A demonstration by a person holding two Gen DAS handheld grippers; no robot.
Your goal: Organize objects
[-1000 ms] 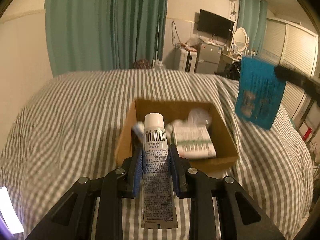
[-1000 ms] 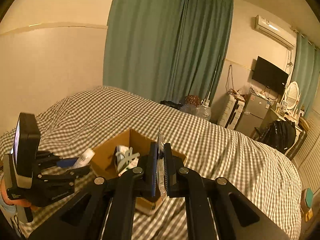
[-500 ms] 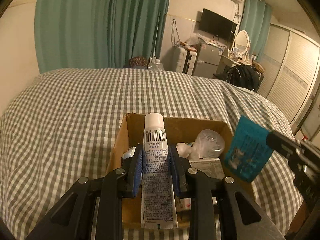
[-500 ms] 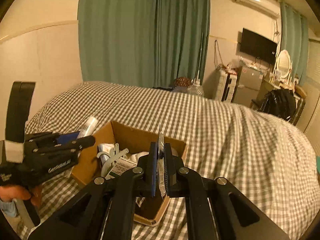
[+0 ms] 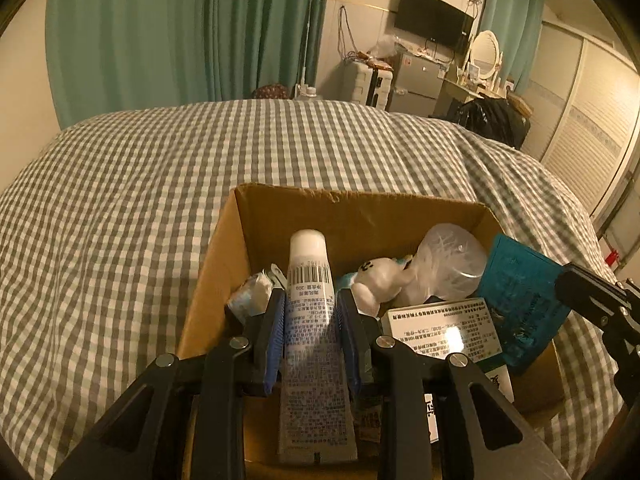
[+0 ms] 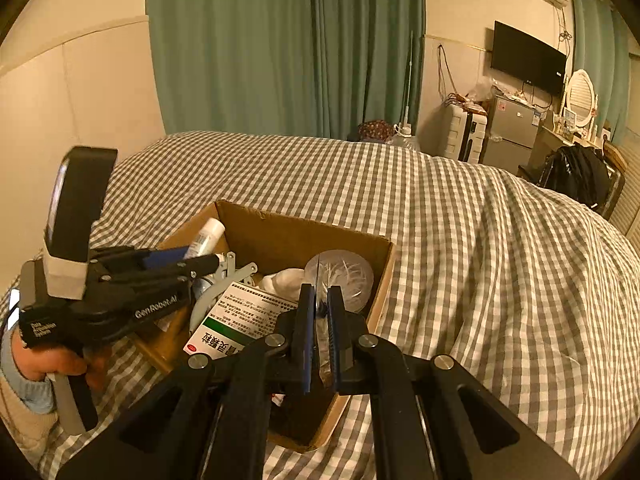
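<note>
A brown cardboard box [image 5: 352,212] [image 6: 296,232] sits on the checked bed. My left gripper [image 5: 311,312] is shut on a white tube [image 5: 311,304] with a barcode, held over the box's left side; the left gripper also shows in the right wrist view [image 6: 200,258]. My right gripper [image 6: 318,308] is shut on a thin teal packet [image 5: 520,304], seen edge-on in its own view [image 6: 317,280], over the box's right side. Inside lie a white and green medicine box [image 5: 448,332] [image 6: 240,320], a clear round container [image 5: 452,260] [image 6: 340,276] and a white toy figure [image 5: 380,280].
The grey checked bedcover [image 5: 120,208] spreads around the box. Teal curtains [image 5: 180,32], a TV [image 5: 434,16], a small fridge [image 5: 416,80] and a black bag [image 5: 492,116] stand beyond the bed. Sliding wardrobe doors [image 5: 592,120] are at the right.
Both grippers have moved forward and down to the box. The tube and the teal packet now hang over its inside, and the box fills more of both views.
</note>
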